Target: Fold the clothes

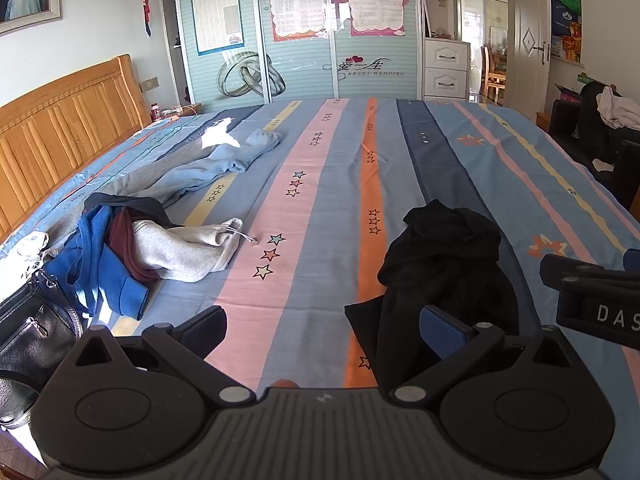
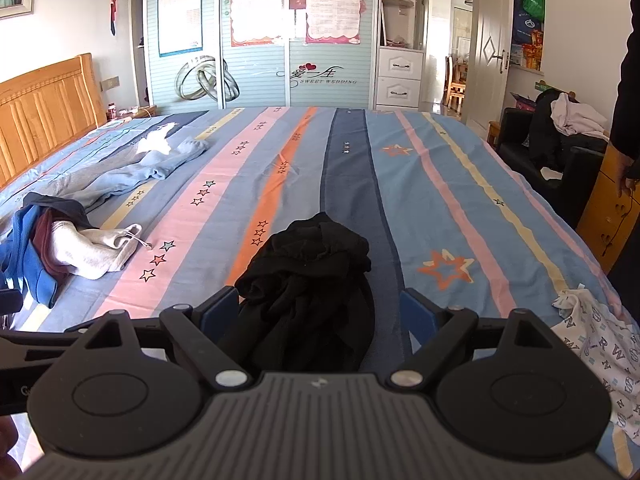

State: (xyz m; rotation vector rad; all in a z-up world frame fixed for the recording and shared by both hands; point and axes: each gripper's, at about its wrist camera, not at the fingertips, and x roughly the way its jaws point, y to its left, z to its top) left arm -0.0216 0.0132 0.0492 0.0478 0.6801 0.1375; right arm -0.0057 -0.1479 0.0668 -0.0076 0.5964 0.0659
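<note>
A crumpled black garment (image 2: 312,272) lies on the striped bedspread (image 2: 440,184). My right gripper (image 2: 318,310) is open, its blue-padded fingers (image 2: 416,312) standing on either side of the garment's near end without pressing it. In the left wrist view the black garment (image 1: 444,264) is just ahead and to the right of my left gripper (image 1: 324,328). That gripper is open with only bedspread (image 1: 288,240) between its fingers, and its right finger (image 1: 440,326) is at the garment's edge. The right gripper (image 1: 592,292) shows at that view's right edge.
A heap of blue, maroon and pale grey clothes (image 1: 160,252) lies at the left, with light blue trousers (image 1: 208,160) behind it. A black handbag (image 1: 32,336) sits near left. A white lettered cloth (image 2: 600,344) is near right. A person (image 2: 628,120) stands by the armchair (image 2: 552,152).
</note>
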